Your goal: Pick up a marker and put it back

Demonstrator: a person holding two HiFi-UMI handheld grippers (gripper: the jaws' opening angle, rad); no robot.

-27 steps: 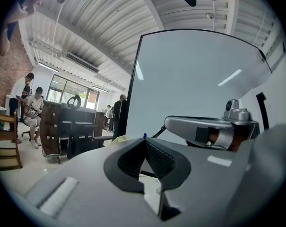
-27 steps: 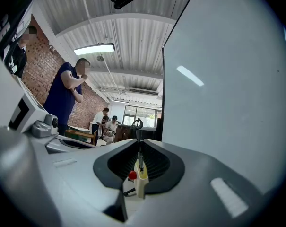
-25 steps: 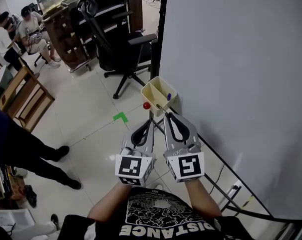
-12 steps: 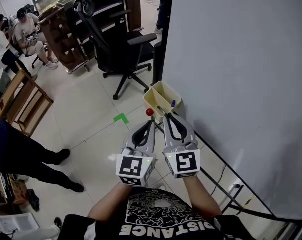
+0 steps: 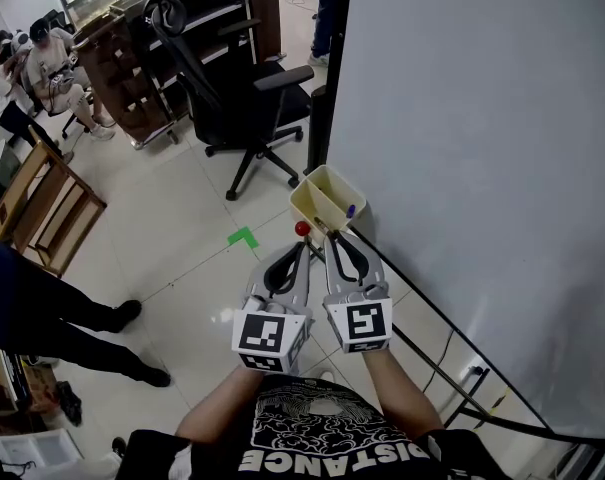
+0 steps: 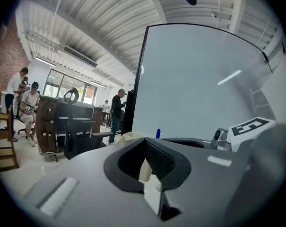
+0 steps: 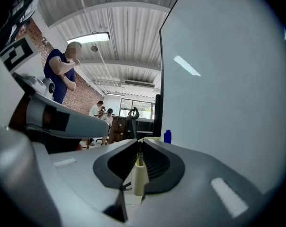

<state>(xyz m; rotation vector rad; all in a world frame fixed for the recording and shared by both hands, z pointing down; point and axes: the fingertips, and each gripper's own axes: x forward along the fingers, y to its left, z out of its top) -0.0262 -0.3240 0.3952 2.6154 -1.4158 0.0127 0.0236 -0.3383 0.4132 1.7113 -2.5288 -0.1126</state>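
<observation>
A blue-capped marker (image 5: 350, 209) stands in a cream tray (image 5: 312, 193) fixed at the whiteboard's lower left corner. Its cap also shows in the left gripper view (image 6: 158, 133) and the right gripper view (image 7: 167, 136), ahead of the jaws. My left gripper (image 5: 304, 244) and right gripper (image 5: 331, 236) are side by side just short of the tray, both pointing at it. Both are shut with nothing between the pads. A small red round thing (image 5: 302, 228) sits beside the tray, just past the left tip; what it is cannot be told.
The whiteboard (image 5: 482, 148) fills the right side, its stand rail running along the floor. A black office chair (image 5: 244, 98) stands behind the tray. A person's legs (image 5: 52, 313) are at the left, wooden frames (image 5: 42, 203) lean nearby, and seated people (image 5: 32, 63) are further back.
Both grippers have crept a little nearer the tray and stayed shut. The right gripper has edged slightly left. The marker has not moved.
</observation>
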